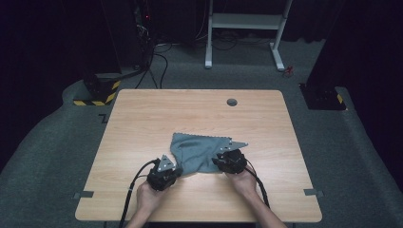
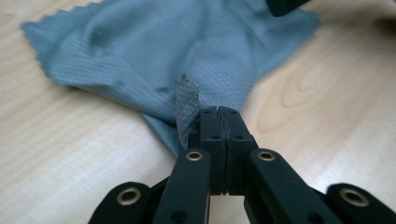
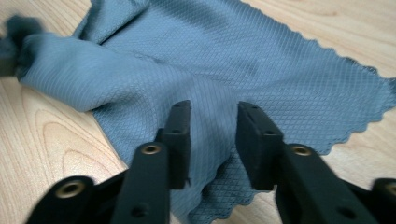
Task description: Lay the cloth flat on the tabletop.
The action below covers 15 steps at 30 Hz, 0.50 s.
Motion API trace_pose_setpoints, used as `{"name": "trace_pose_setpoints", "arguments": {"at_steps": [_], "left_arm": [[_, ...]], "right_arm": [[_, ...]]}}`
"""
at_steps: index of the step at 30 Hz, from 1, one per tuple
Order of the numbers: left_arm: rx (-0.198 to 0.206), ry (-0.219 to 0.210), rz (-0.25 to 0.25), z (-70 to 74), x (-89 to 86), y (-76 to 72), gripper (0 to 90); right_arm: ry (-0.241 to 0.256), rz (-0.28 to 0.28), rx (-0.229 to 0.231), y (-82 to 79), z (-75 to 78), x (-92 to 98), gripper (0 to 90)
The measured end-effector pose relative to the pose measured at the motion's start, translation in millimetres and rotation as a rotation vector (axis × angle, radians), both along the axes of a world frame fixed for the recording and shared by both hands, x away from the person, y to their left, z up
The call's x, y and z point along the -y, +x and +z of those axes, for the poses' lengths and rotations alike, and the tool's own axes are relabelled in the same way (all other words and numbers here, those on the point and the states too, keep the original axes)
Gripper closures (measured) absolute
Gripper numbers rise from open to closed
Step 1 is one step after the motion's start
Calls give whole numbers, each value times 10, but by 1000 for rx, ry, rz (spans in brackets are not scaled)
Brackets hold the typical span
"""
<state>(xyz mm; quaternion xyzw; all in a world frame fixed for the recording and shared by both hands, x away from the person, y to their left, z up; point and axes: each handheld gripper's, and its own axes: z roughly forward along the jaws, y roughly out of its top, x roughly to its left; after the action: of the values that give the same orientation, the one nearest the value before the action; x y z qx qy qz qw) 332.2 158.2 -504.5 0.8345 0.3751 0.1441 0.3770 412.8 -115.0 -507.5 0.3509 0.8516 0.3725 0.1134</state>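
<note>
Wooden table: grey cloth corner pinched in left gripper jaws.

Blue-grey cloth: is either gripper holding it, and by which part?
The left gripper pinches the cloth at a near corner; the right gripper is open over another corner.

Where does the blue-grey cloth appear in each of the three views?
High view: cloth at table centre, between both grippers.
Left gripper view: cloth across the top, its corner pinched in the shut jaws.
Right gripper view: cloth fills the middle, under the open jaws.
Shared landmark: the wooden table.
</note>
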Motion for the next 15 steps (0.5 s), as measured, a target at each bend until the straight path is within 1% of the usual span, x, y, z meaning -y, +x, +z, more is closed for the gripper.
{"name": "trace_pose_setpoints", "arguments": {"at_steps": [1, 2, 4, 5, 7, 8, 9, 10, 11, 12, 13, 14, 15], "left_arm": [[-2, 0, -5, -15, 3, -31, 891], [-7, -3, -10, -31, 6, -59, 891], [-11, -3, -23, -56, 15, -102, 890], [-16, -10, -24, -66, 20, -120, 890], [-17, -11, -31, -77, 29, -153, 887], [-18, -12, -34, -81, 30, -164, 882], [-18, -12, -34, -81, 30, -164, 874], [-16, -22, -37, -79, 26, -186, 861], [-15, -25, -37, -71, 23, -198, 848], [-15, -25, -37, -71, 23, -198, 833], [-6, -40, -33, -44, 6, -211, 809], [-6, -45, -34, -21, -3, -211, 779], [-4, -43, -39, 6, -9, -213, 739]], "right_arm": [[-4, -4, -4, -5, -5, -8, 626], [-7, -2, 3, -4, -13, -14, 615], [-1, 1, -5, 5, -28, -24, 590], [-2, -4, -21, 9, -36, -32, 583], [-8, -5, -37, 19, -57, -44, 581], [-12, -1, -39, 21, -69, -51, 596], [-16, -3, -39, 11, -77, -62, 656], [-23, 10, -19, -5, -77, -64, 726], [-23, 26, -13, -22, -75, -67, 774], [-23, 26, -13, -22, -75, -67, 774], [-30, 59, -2, -54, -68, -81, 867], [-34, 72, 8, -75, -62, -86, 894], [-35, 81, 14, -93, -52, -89, 896]]}}
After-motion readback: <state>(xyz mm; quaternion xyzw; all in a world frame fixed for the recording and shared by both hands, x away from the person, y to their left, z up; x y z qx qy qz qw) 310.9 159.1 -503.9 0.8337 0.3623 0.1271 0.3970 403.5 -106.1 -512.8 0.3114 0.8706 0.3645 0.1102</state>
